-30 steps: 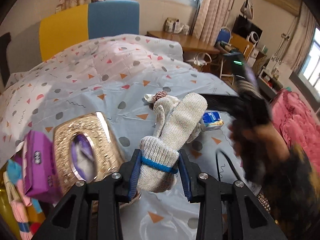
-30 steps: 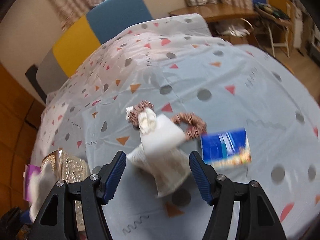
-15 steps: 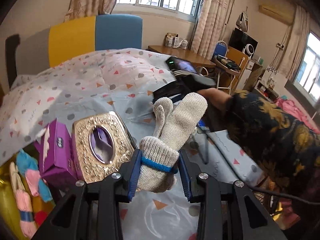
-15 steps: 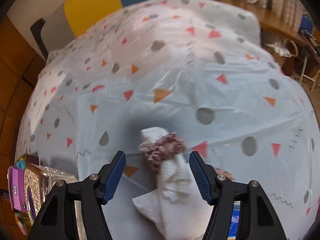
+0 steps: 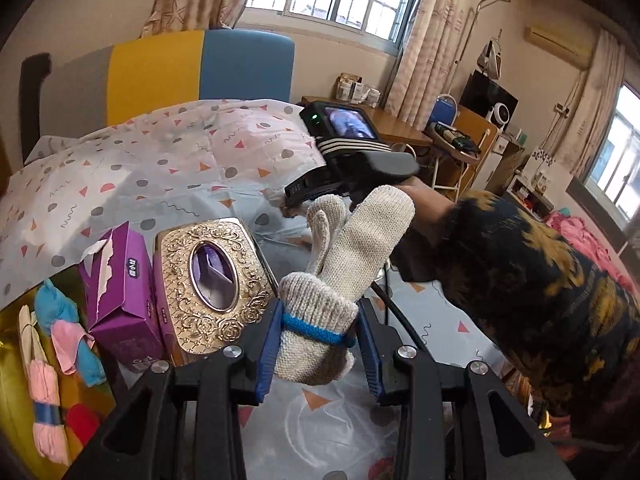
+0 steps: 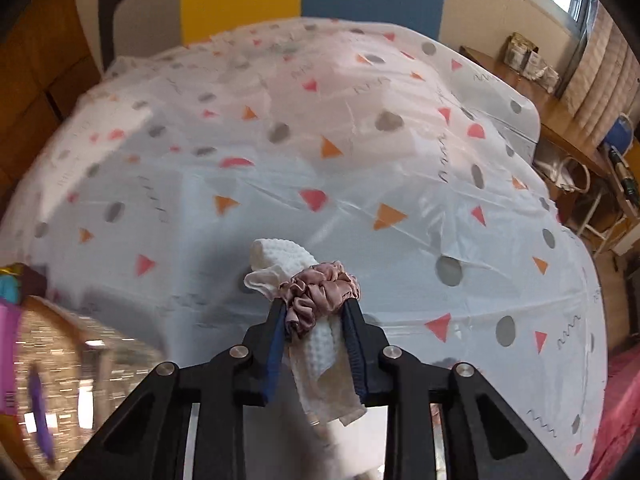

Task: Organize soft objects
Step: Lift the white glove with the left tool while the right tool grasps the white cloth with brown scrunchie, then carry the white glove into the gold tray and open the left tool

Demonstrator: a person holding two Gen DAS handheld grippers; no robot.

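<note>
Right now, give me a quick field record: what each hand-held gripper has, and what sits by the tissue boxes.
left hand-held gripper: shut on knit glove, at its blue-banded cuff
right hand-held gripper: jaws closing on white cloth with pink scrunchie around it
surface: patterned sheet
gold tissue box: on sheet, left of glove
purple tissue box: beside gold one, touching
left edge: pink and blue soft items, type unclear

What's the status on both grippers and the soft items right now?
Left gripper shut on knit glove. Right gripper closing, white cloth with pink scrunchie between its pads. Gold tissue box beside glove, nothing blocking.
</note>
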